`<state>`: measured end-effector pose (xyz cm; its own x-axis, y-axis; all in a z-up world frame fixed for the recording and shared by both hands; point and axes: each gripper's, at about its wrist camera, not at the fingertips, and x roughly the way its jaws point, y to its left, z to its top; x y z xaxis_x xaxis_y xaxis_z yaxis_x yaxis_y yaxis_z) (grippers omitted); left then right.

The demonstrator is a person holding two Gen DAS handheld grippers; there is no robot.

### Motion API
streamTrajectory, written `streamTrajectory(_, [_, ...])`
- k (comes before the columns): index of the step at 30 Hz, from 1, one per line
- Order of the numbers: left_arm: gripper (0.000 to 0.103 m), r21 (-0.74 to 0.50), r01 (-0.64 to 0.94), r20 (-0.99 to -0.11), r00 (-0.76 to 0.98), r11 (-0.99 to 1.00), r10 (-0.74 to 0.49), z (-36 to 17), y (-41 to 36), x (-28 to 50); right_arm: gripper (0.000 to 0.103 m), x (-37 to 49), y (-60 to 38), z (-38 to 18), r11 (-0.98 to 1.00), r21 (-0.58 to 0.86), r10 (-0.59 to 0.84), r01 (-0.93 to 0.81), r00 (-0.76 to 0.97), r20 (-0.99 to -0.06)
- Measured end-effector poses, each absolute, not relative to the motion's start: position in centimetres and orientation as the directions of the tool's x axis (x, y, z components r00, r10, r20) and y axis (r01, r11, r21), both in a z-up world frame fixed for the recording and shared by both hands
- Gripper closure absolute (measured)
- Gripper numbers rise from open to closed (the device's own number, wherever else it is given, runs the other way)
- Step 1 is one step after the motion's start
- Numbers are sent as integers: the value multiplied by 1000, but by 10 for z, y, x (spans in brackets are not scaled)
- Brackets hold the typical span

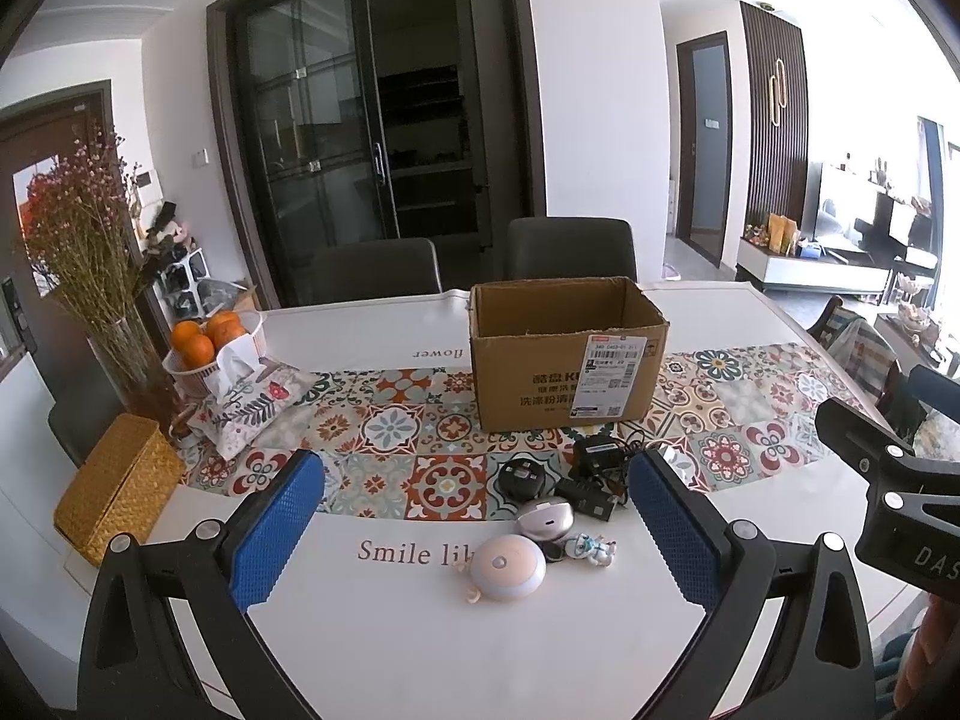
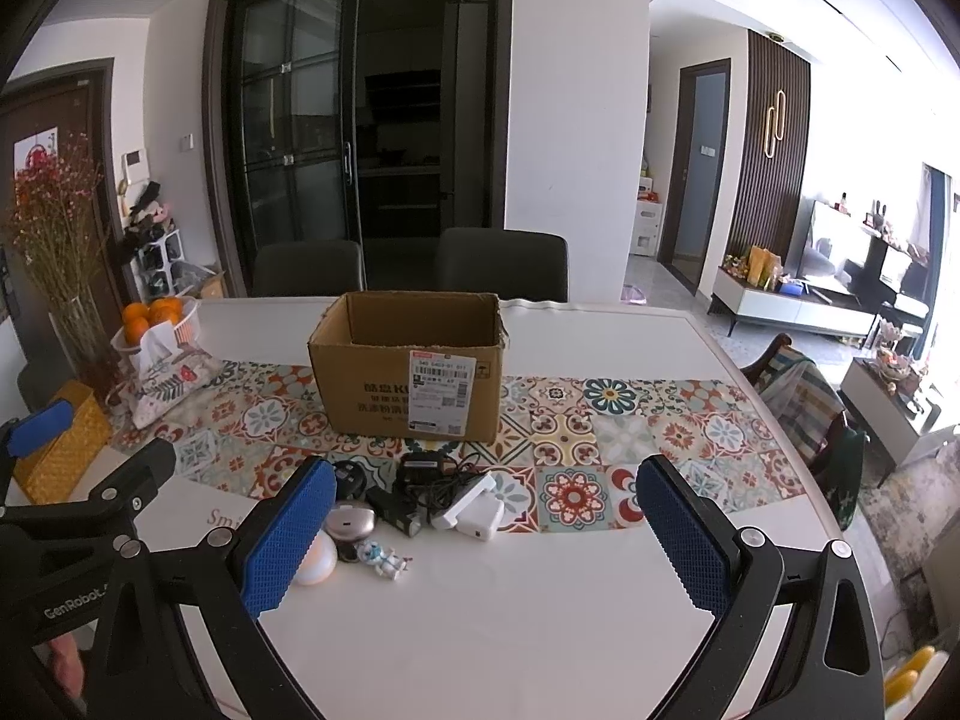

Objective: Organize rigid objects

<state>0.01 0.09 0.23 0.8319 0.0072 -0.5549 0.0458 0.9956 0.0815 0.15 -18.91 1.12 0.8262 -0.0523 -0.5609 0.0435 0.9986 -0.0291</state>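
Above the tabletop's [image 1: 384,648] near edge, my left tool [image 1: 474,525] and my right tool [image 2: 486,531] both wide apart and empty, small gadgets [image 1: 543,507] clustered mid-tabletop, just before the open cardboard box [image 1: 564,354].

We saw a white table [image 1: 390,648] crossed at mid-frame by a runner [image 1: 390,426] patterned in floral tiles of red, teal, cream and orange. The cardboard box [image 1: 564,354] at centre was plain brown with a white label and dark print. At left were a yellow woven basket [image 1: 117,489], bright oranges [image 1: 204,333] in a white bowl, and a tissue cover [image 1: 252,405] with a leaf-and-berry print on white. Our grippers' pads [image 1: 276,531] were blue with a diamond texture on black frames. Below centre lay a pale pink-white round light [image 1: 507,567], a silver case [image 2: 350,521], black chargers [image 2: 426,468] and a white adapter [image 2: 474,507].
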Motion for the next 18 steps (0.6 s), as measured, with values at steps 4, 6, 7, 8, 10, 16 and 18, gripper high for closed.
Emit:
streamTrajectory(4, [0, 82, 43, -554, 833, 996, 9, 3, 1, 0, 2, 2, -188, 12, 999, -33, -52, 41, 827, -560])
streamTrajectory(6, [0, 81, 44, -552, 834, 996, 9, 3, 2, 0, 2, 2, -187, 13, 999, -34, -54, 42, 827, -560])
streamTrajectory(7, [0, 82, 43, -553, 833, 996, 9, 3, 3, 1, 2, 3, -186, 13, 999, -34, -54, 42, 826, -561])
streamTrajectory(8, [0, 82, 43, -553, 833, 996, 10, 3, 2, 0, 2, 2, -187, 13, 999, -32, -53, 43, 826, -561])
streamTrajectory(10, [0, 83, 45, -553, 833, 996, 8, 3, 3, 0, 2, 2, -187, 13, 999, -33, -53, 42, 826, -561])
streamTrajectory(16, [0, 82, 44, -551, 834, 996, 8, 3, 3, -1, 2, 2, -187, 13, 999, -32, -53, 42, 827, -559])
streamTrajectory(18, [0, 81, 44, -552, 834, 996, 9, 3, 3, -1, 2, 2, -186, 13, 999, -34, -53, 41, 827, -560])
